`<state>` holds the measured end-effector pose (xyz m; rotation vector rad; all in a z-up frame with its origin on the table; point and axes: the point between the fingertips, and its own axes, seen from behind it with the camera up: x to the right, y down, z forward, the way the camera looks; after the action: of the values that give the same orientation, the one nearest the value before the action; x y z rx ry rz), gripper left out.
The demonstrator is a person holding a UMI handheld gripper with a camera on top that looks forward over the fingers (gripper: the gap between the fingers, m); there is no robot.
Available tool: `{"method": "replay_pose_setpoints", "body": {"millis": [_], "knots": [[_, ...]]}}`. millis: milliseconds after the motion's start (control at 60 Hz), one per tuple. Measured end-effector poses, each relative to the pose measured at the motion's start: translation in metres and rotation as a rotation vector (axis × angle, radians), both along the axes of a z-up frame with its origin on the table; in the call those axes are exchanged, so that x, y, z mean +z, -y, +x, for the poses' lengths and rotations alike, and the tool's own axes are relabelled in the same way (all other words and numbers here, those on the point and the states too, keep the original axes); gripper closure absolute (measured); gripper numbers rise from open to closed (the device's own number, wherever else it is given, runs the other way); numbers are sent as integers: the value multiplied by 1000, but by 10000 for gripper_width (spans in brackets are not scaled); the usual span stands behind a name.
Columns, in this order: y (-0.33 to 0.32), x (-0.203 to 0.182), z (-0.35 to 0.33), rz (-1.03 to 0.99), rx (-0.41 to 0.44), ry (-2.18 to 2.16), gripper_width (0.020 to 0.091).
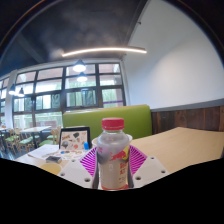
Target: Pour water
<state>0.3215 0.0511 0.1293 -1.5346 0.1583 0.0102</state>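
A: What lies at the left of the gripper view?
B: A light desk (40, 152) bearing a small printed card (74, 140) that stands upright, with a yellowish item (50, 166) lying nearer the camera; what that item is cannot be told. Behind them stand large windows (60, 98) and a green bench back (115, 118).

A: And at the centre?
B: 1 clear plastic bottle (113, 155) with a red cap and a patterned label, standing upright. The hand-held gripper (113, 162) is clenched on it: its 2 pink pads (90, 160) press on the bottle's left and right sides.

A: What is at the right?
B: A second light desk (185, 145) stretches away beyond the fingers, under a white wall (180, 60) with a dark panel along its foot. A long ceiling lamp (100, 51) glows overhead.
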Motion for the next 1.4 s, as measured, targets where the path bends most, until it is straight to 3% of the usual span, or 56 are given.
{"method": "replay_pose_setpoints", "body": {"millis": [200, 450, 533, 667, 700, 767, 850, 1167, 1400], "knots": [[-5, -36, 2, -91, -11, 52, 703], [-5, -34, -1, -55, -17, 105, 712], [-7, -34, 0, -54, -15, 100, 684], [-1, -32, -6, -78, 10, 109, 562], [2, -34, -7, -91, 17, 111, 484], [13, -36, -5, -115, 27, 109, 254], [36, -30, -3, -124, 21, 103, 281], [172, 14, -31, -77, 2, 104, 281], [245, 3, -57, -97, 18, 69, 271]]}}
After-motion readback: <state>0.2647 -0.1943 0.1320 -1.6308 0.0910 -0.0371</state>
